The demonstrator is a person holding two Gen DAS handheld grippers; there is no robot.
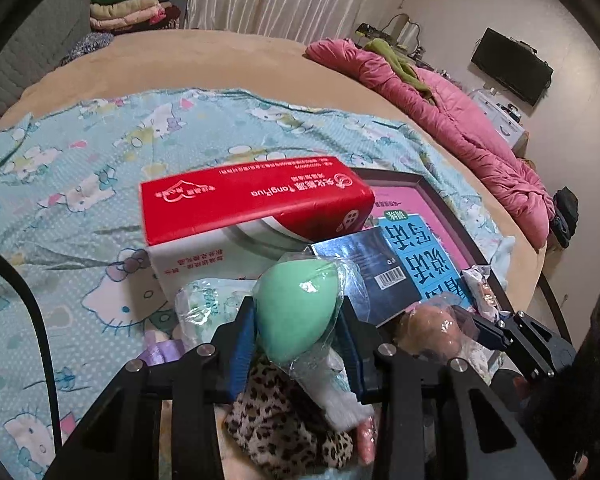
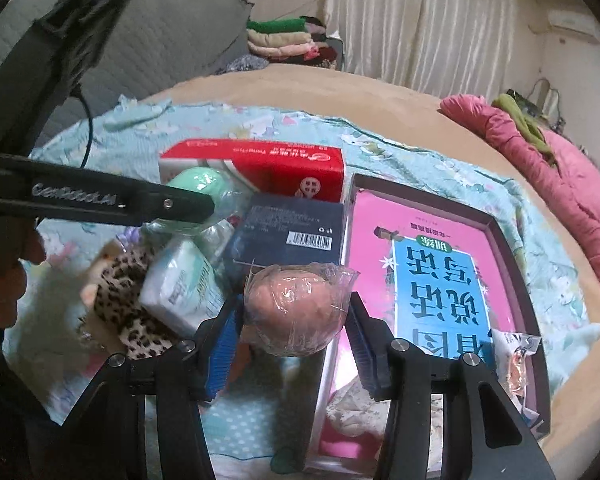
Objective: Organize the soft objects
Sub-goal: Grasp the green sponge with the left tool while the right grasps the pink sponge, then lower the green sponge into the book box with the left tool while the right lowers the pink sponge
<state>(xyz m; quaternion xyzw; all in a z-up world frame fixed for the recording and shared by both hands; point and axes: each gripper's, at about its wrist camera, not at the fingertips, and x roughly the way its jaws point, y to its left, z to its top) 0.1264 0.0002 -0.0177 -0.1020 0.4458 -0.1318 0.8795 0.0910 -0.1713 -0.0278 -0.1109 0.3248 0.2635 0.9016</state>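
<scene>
My left gripper [image 1: 296,314] is shut on a mint-green egg-shaped sponge [image 1: 292,300] wrapped in clear plastic, held above a pile of items on the bed. My right gripper [image 2: 295,306] is shut on a tan-pink egg-shaped sponge [image 2: 296,316], also in clear plastic, over the edge of a shallow dark tray [image 2: 424,199]. The left wrist view shows the tan sponge [image 1: 428,328] at the right. In the right wrist view the green sponge [image 2: 200,184] sits behind the left gripper's black finger [image 2: 140,200].
A red and white tissue box [image 1: 256,200], a dark blue box [image 2: 288,232], a soft tissue pack [image 2: 180,280] and a leopard-print cloth [image 2: 128,280] lie on the cartoon-cat sheet [image 1: 60,200]. The tray holds a pink and blue book [image 2: 432,280]. A pink quilt [image 1: 460,128] lies at the far right.
</scene>
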